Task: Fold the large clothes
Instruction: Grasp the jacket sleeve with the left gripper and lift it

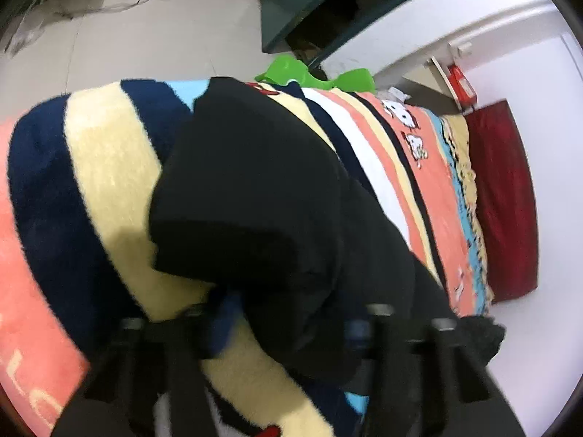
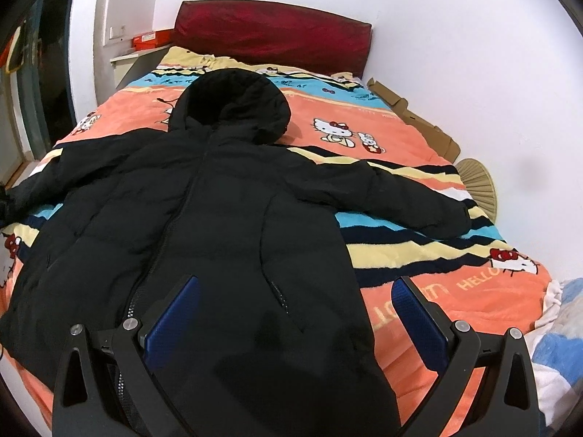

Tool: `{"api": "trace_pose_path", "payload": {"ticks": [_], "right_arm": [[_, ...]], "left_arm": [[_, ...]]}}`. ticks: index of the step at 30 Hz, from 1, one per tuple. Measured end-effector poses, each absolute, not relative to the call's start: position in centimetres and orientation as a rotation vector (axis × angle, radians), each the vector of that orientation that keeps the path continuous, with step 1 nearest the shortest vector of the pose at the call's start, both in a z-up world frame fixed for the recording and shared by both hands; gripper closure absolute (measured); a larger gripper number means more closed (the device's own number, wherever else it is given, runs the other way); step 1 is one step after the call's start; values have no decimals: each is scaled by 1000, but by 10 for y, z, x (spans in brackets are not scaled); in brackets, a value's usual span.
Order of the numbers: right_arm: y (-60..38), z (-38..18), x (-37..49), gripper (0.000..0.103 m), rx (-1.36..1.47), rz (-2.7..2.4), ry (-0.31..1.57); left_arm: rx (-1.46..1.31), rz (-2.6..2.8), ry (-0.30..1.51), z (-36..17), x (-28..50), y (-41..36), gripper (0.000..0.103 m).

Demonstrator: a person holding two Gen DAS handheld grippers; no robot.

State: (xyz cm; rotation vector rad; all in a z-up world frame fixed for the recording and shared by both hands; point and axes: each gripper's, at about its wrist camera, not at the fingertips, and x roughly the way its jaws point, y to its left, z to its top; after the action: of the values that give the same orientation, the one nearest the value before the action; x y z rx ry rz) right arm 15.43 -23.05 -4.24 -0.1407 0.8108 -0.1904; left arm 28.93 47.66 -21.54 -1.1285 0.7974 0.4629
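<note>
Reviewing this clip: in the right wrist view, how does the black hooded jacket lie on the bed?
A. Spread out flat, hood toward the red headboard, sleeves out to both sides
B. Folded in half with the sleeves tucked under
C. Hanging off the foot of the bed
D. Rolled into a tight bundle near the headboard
A: the black jacket lies spread on the striped blanket, its hood pointing at the red headboard, one sleeve stretched toward the wall.
</note>
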Motion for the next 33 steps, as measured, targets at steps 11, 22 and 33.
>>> {"api": "trace_pose_path", "payload": {"ticks": [11,22,33], "right_arm": [[-239,-37,146,0,-120,-183,784],[-260,-19,129,0,-83,-171,715],[-303,4,127,0,4,-197,631]], "left_arm": [[-926,346,691,-155,294,444,99],[-691,159,636,-46,316,345,100],[-474,-130,622,42,352,156,100]]}}
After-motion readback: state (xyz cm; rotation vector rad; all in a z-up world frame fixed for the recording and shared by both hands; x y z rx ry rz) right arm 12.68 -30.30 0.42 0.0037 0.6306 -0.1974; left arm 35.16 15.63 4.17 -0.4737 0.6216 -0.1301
